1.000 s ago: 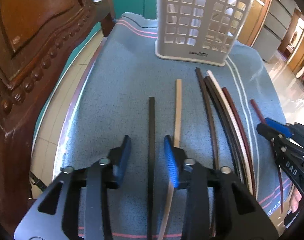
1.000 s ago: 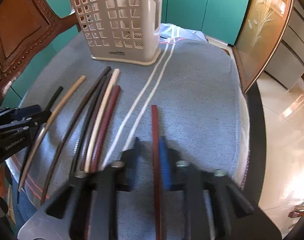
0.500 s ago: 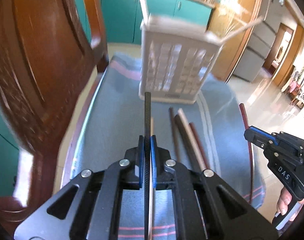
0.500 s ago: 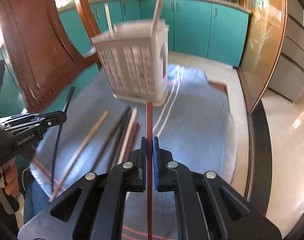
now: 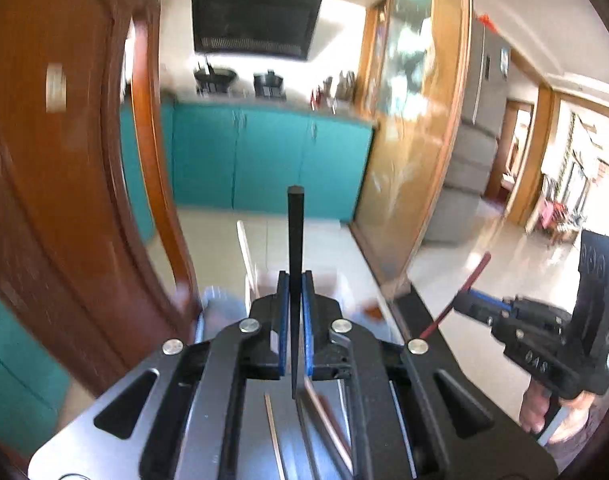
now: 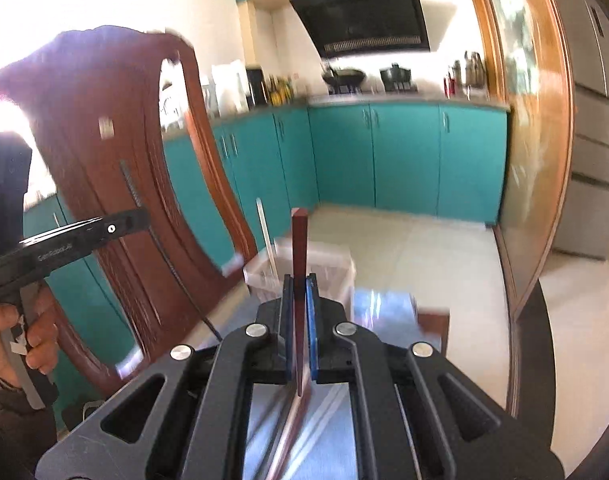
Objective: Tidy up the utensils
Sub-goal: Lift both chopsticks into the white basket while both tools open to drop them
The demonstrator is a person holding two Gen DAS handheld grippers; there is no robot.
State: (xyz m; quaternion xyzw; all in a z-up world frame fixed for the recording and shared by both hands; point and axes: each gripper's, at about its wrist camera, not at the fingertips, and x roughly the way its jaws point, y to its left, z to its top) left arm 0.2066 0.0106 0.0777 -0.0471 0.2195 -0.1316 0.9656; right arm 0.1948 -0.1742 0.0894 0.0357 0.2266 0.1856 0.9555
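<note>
My left gripper (image 5: 294,280) is shut on a black chopstick (image 5: 295,232) that points up and away, lifted above the table. My right gripper (image 6: 300,280) is shut on a dark red chopstick (image 6: 299,240), also raised. The white slotted utensil basket (image 6: 328,264) sits low behind both grippers, partly hidden, with a pale utensil (image 6: 264,232) standing in it. The right gripper with its red chopstick (image 5: 470,284) shows at the right of the left wrist view. The left gripper (image 6: 140,218) shows at the left of the right wrist view. Several chopsticks (image 5: 324,424) lie on the table below.
A carved wooden chair back (image 6: 116,184) stands close on the left, also in the left wrist view (image 5: 64,184). Teal kitchen cabinets (image 6: 404,160) and a wood-framed glass partition (image 6: 532,160) are behind. The blue cloth on the table (image 6: 344,440) is mostly hidden under the grippers.
Both grippers closed on their chopsticks a second ago, then lifted them off the cloth and tilted upward. The views now look over the basket toward the kitchen.
</note>
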